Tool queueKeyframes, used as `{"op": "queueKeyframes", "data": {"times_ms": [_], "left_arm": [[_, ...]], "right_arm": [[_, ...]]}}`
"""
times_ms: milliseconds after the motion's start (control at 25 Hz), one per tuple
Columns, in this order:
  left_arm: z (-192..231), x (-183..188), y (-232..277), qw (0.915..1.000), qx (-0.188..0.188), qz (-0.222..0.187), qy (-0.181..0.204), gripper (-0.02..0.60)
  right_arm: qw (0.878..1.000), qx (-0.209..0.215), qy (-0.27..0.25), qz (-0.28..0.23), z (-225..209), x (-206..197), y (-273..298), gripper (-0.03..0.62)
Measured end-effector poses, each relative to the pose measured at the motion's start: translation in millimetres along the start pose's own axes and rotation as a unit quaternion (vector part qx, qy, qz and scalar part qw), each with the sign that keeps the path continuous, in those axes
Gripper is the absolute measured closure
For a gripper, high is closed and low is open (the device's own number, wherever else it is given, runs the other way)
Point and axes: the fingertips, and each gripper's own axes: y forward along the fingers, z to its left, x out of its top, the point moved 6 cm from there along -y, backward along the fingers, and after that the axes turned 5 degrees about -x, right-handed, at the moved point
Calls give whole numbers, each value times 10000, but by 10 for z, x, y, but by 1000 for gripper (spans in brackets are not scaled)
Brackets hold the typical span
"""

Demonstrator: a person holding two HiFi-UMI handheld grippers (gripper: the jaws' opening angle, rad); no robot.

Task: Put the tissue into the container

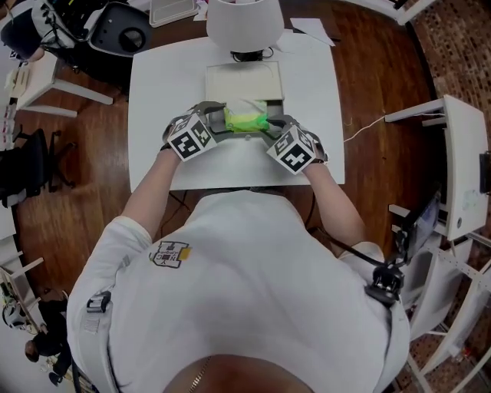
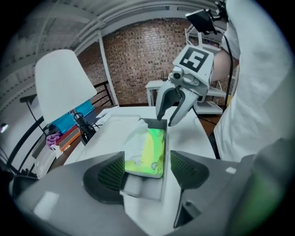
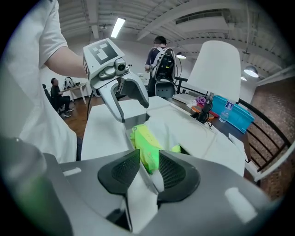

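Observation:
The bright green tissue pack [image 1: 247, 121] lies in the narrow white container [image 2: 143, 185] on the white table [image 1: 307, 100]. Loose white tissue [image 2: 136, 140] is bunched on its far side. My left gripper [image 2: 146, 173] stands open around the container's left end. One pad touches a corner; the other is a little apart from the wall. My right gripper [image 3: 149, 168] is at the opposite end, its jaws narrow and closed on the pack's green edge [image 3: 146, 154], with the container's end wall between them too. Each gripper appears in the other's view: right gripper [image 2: 169, 120], left gripper [image 3: 133, 113].
A flat white lid [image 1: 244, 80] lies just behind the container. A lamp with a big white shade [image 1: 245, 23] stands at the table's far edge. Books and blue boxes [image 3: 230, 110] sit beyond it. People [image 3: 161, 64] are in the room behind.

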Motion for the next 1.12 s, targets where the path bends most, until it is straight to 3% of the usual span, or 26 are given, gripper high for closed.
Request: {"op": "queueKeyframes", "data": {"times_ms": [160, 480, 760, 1120], "left_arm": [[-207, -43, -118, 9995, 109, -232, -182, 268], [-829, -379, -257, 9983, -81, -506, -286, 285], [-1609, -804, -392, 9947, -600, -648, -524, 318], [-2632, -1486, -371, 9883, -1297, -372, -712, 360]], "right_arm": [[9999, 12, -50, -112, 189, 1, -80, 471], [9999, -27, 108, 8, 810, -92, -164, 480], [9986, 109, 455, 243, 1654, -265, -202, 487], [9923, 372, 795, 870, 2723, -858, -230, 496]]}}
